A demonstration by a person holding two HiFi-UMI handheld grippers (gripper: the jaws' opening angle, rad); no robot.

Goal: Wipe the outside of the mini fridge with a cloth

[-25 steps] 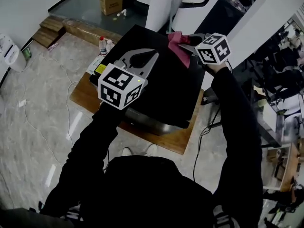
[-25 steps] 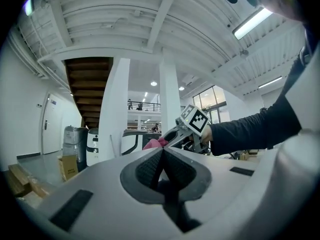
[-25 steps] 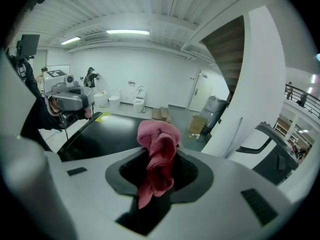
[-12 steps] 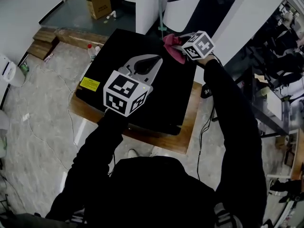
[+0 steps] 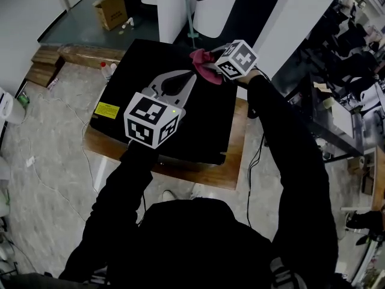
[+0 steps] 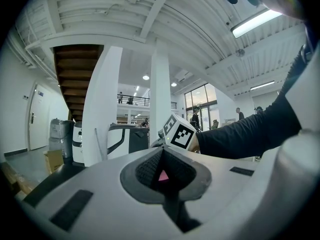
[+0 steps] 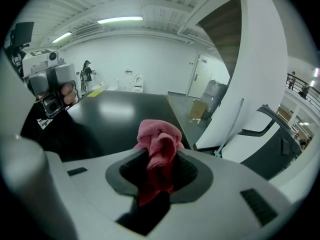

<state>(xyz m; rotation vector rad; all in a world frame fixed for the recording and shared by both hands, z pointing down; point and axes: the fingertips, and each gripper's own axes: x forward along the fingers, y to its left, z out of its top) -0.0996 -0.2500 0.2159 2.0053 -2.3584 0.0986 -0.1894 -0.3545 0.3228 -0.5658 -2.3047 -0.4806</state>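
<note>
The black mini fridge point(image 5: 204, 125) is seen from above, its flat top facing me. My right gripper point(image 5: 210, 58) is shut on a crumpled pink cloth point(image 5: 201, 62) at the far edge of the top. In the right gripper view the cloth point(image 7: 160, 136) bulges out between the jaws of the right gripper point(image 7: 159, 151), with the glossy fridge top point(image 7: 125, 114) beyond it. My left gripper point(image 5: 194, 73) hovers over the middle of the top, shut and holding nothing. The left gripper view looks past the closed left gripper point(image 6: 162, 151) toward the right gripper's marker cube point(image 6: 178, 132).
The fridge stands on a wooden board point(image 5: 198, 176) on a marble floor. A yellow label point(image 5: 106, 109) is on its left side. A spray bottle point(image 5: 107, 69), a cardboard box point(image 5: 111, 9) and white pillars point(image 5: 174, 5) lie beyond. A cable point(image 5: 255, 155) runs on the right.
The right gripper has carried the cloth a little further toward the far edge of the fridge top. The left gripper stays shut above the top. My head view has shifted.
</note>
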